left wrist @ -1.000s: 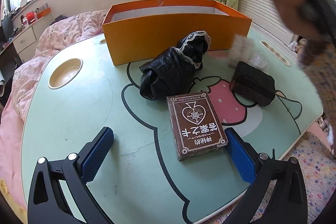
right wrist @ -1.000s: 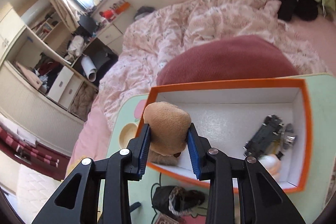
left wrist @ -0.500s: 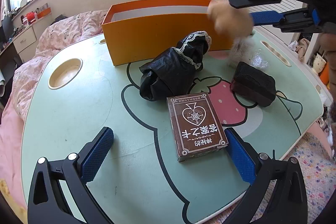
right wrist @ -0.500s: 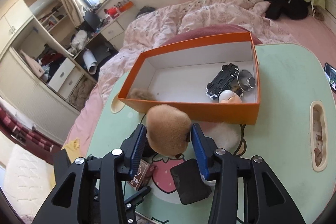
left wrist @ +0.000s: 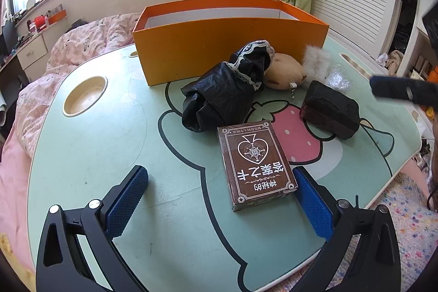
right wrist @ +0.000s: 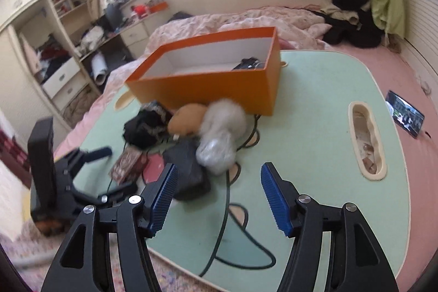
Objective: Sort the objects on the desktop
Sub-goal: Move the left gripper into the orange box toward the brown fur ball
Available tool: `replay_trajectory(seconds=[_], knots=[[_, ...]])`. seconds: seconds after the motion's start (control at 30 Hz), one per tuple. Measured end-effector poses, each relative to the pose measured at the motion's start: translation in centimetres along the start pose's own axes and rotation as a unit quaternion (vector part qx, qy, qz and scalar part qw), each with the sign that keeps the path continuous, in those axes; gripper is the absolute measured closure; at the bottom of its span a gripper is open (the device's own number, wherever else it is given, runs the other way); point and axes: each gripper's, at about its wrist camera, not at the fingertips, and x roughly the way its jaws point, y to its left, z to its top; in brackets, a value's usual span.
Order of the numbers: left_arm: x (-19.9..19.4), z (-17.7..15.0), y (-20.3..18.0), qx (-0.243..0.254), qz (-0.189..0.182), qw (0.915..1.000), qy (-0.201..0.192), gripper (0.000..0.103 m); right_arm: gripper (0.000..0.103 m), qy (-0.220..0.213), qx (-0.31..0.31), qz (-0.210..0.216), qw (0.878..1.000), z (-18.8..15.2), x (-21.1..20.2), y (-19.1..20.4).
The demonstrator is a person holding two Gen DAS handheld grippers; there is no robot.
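Right gripper (right wrist: 217, 197) is empty, its jaws opening; left gripper (left wrist: 220, 200) gapes wide beside the card box (left wrist: 256, 163). Tan plush toy (right wrist: 186, 118), mid-frame against the orange box (right wrist: 208, 88), looks soft and light — pinch its rounded middle.

The right claw (right wrist: 216, 199) is opening over the green desk (right wrist: 314, 106) with nothing between its blue pads. Just past it, a tan plush (right wrist: 186, 118) and a white fluffy thing (right wrist: 224, 116) sit against the orange box (right wrist: 208, 86), next to a black bundle (right wrist: 145, 127).
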Motion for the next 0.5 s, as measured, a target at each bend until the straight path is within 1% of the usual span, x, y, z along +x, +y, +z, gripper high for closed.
replay_trajectory(seconds=[0.07, 0.13, 0.17, 0.2, 0.27, 0.33, 0.4, 0.5], knots=[[0.0, 0.0, 0.0, 0.0, 0.0, 1.0, 0.0, 0.0, 0.038, -0.004, -0.042, -0.01, 0.999, -1.3, 0.0, 0.9], [0.0, 0.0, 0.0, 0.0, 0.0, 1.0, 0.0, 0.0, 0.033, -0.003, -0.075, -0.017, 0.997, -2.3, 0.6, 1.6], [0.0, 0.0, 0.0, 0.0, 0.0, 1.0, 0.0, 0.0, 0.033, 0.0, -0.087, -0.025, 0.996, -2.8, 1.1, 1.9], [0.0, 0.0, 0.0, 0.0, 0.0, 1.0, 0.0, 0.0, 0.033, 0.01, -0.097, -0.034, 0.995, -3.3, 1.8, 2.1], [0.0, 0.0, -0.1, 0.001, 0.001, 1.0, 0.0, 0.0, 0.028, 0.011, -0.127, -0.061, 0.99, -4.0, 2.9, 2.8], [0.2, 0.1, 0.2, 0.0, 0.0, 1.0, 0.001, 0.0, 0.011, 0.017, -0.133, -0.059, 0.989, -4.1, 3.4, 2.9], [0.2, 0.1, 0.1, 0.0, 0.0, 1.0, 0.001, 0.0, 0.0, 0.022, -0.126, -0.065, 0.99, -4.1, 4.0, 2.4], [0.2, 0.3, -0.1, 0.0, 0.002, 1.0, 0.004, 0.0, 0.0, 0.018, -0.123, -0.065, 0.99, -4.2, 4.1, 2.0]])
